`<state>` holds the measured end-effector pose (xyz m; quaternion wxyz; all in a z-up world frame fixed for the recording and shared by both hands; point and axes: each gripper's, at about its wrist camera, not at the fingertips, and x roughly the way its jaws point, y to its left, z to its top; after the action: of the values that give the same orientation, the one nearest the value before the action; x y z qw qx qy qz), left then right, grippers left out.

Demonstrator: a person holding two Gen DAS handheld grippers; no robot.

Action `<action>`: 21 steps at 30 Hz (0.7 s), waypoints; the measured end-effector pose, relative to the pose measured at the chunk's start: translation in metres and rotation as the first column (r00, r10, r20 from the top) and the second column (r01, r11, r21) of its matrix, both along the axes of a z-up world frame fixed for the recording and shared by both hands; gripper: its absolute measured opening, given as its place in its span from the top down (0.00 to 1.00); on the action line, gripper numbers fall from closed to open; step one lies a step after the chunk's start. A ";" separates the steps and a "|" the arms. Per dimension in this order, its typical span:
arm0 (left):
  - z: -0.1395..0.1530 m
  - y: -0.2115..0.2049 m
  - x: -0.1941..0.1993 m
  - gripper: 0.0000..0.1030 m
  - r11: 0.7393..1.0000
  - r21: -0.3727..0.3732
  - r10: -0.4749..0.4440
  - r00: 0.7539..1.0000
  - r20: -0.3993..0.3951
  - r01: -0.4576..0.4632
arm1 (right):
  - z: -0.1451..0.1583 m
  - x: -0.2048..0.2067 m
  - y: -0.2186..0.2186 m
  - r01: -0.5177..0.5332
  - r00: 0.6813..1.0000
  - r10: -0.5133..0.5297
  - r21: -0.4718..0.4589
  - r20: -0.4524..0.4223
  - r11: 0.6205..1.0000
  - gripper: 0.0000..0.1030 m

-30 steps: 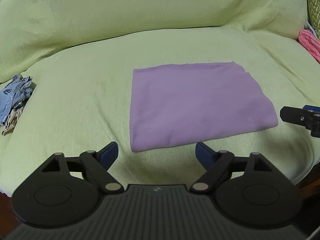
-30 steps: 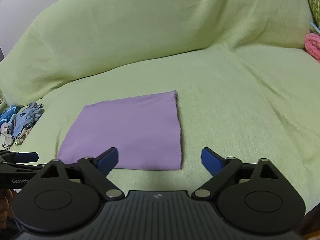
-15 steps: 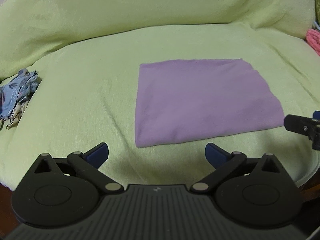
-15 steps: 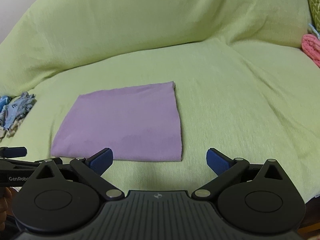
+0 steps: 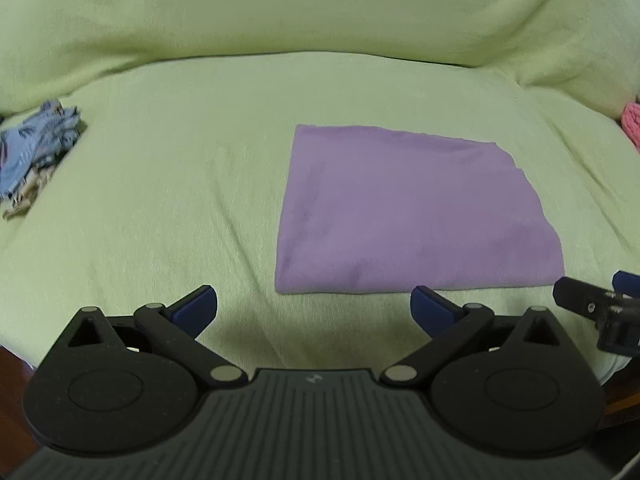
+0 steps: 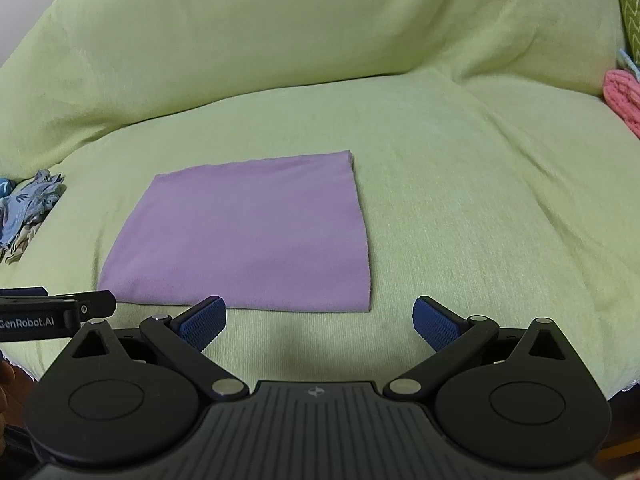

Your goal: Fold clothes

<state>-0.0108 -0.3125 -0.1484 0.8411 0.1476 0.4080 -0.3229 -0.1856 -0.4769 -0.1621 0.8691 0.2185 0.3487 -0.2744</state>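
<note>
A folded purple garment [image 5: 412, 216] [image 6: 248, 232] lies flat as a neat rectangle on the light-green covered sofa seat [image 5: 180, 184] [image 6: 480, 200]. My left gripper [image 5: 314, 306] hovers just short of the garment's near left corner, open wide, with nothing between its blue pads. Close to the near right corner, my right gripper [image 6: 320, 320] also stands open and holds nothing. Each gripper shows at the edge of the other's view: the right one's finger [image 5: 588, 308] and the left one's finger [image 6: 60, 308].
A crumpled blue patterned cloth [image 5: 36, 152] [image 6: 28, 204] lies at the seat's left end. A pink knitted item [image 5: 632, 124] [image 6: 624, 96] rests at the right end beside a green patterned cushion [image 6: 630, 4]. The sofa back rises behind.
Both grippers' jaws have spread wider. The left view has rolled a little, so the garment now sits further right and tilted. Both grippers stay near the garment's front edge.
</note>
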 end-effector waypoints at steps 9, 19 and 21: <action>0.001 -0.005 -0.011 0.01 0.999 0.045 -0.033 0.995 0.089 0.029 | 0.000 0.000 0.003 -0.006 1.000 0.006 -0.011 -0.008 1.000 0.01; -0.002 -0.009 -0.016 0.01 0.995 0.089 -0.055 0.988 0.147 0.043 | 0.002 0.000 0.004 -0.018 1.000 0.018 -0.027 0.002 0.999 0.01; -0.001 -0.007 -0.015 0.01 0.995 0.082 -0.065 0.988 0.140 0.054 | 0.003 -0.002 0.005 -0.024 0.999 0.025 -0.046 0.030 0.999 0.01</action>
<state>-0.0262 -0.3192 -0.1498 0.8517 0.2154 0.3544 -0.3204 -0.1879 -0.4719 -0.1588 0.8825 0.1987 0.3316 -0.2680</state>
